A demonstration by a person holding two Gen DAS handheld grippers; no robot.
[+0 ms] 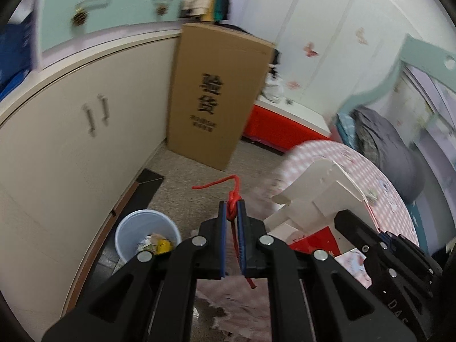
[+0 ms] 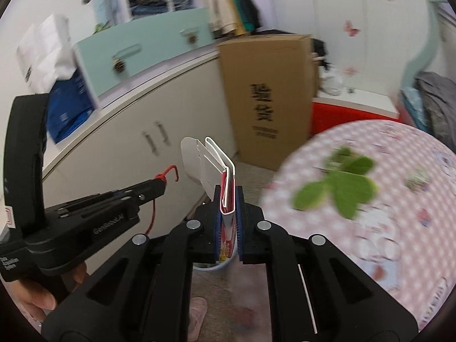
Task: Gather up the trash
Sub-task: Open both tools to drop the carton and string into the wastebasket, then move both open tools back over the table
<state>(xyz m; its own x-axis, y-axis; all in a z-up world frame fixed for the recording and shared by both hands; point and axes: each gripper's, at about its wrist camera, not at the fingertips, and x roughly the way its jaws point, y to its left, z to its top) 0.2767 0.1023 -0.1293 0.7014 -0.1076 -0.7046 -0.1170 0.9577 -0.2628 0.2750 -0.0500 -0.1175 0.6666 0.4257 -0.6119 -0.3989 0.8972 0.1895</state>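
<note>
My left gripper (image 1: pixel 233 209) is shut on a knotted red string (image 1: pixel 232 199), whose ends stick out above and below the blue pads. In the right wrist view the same left gripper (image 2: pixel 159 182) shows at the left with the red string (image 2: pixel 168 172) dangling from its tip. My right gripper (image 2: pixel 228 196) is shut on a flattened red-and-white carton (image 2: pixel 225 176). The left wrist view has that carton (image 1: pixel 316 196) at the right, with the right gripper's black body behind it. A pale blue bin (image 1: pixel 146 235) with scraps inside stands on the floor, below and left of the string.
White cabinet doors (image 1: pixel 71 148) curve along the left. A tall cardboard box (image 1: pixel 219 94) leans at the back, beside a low red-and-white unit (image 1: pixel 282 125). A round table with a pink checked cloth (image 2: pixel 370 222) carries green leaves (image 2: pixel 339 185). A hand (image 2: pixel 34 299) grips the left tool.
</note>
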